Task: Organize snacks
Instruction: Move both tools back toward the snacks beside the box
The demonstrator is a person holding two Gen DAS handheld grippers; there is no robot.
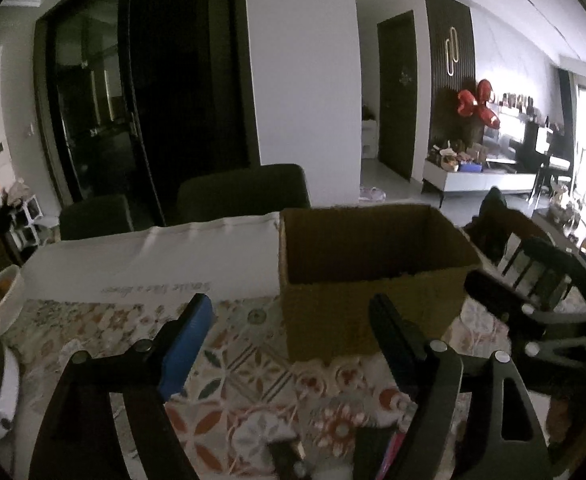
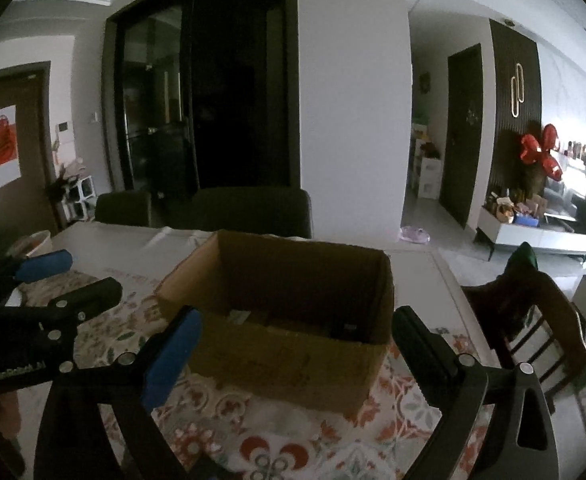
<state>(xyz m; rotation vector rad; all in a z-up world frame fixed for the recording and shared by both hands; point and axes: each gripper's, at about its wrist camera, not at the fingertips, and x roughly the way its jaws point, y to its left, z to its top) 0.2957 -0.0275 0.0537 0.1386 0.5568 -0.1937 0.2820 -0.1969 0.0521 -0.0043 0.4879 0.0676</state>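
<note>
An open brown cardboard box (image 1: 373, 280) stands on the patterned tablecloth; in the right wrist view the box (image 2: 285, 352) shows a few dark items on its floor. My left gripper (image 1: 291, 312) is open and empty, hovering just in front of the box's near left corner. It also shows at the left of the right wrist view (image 2: 81, 276). My right gripper (image 2: 295, 324) is open and empty, just before the box's near wall. It shows at the right of the left wrist view (image 1: 489, 284). Some small packets (image 1: 389, 440) lie blurred at the bottom edge.
A white cloth with lettering (image 1: 153, 264) covers the table's far part. A bowl (image 1: 1, 296) sits at the far left. Dark chairs (image 2: 253, 212) stand behind the table and a wooden chair (image 2: 533, 316) to the right.
</note>
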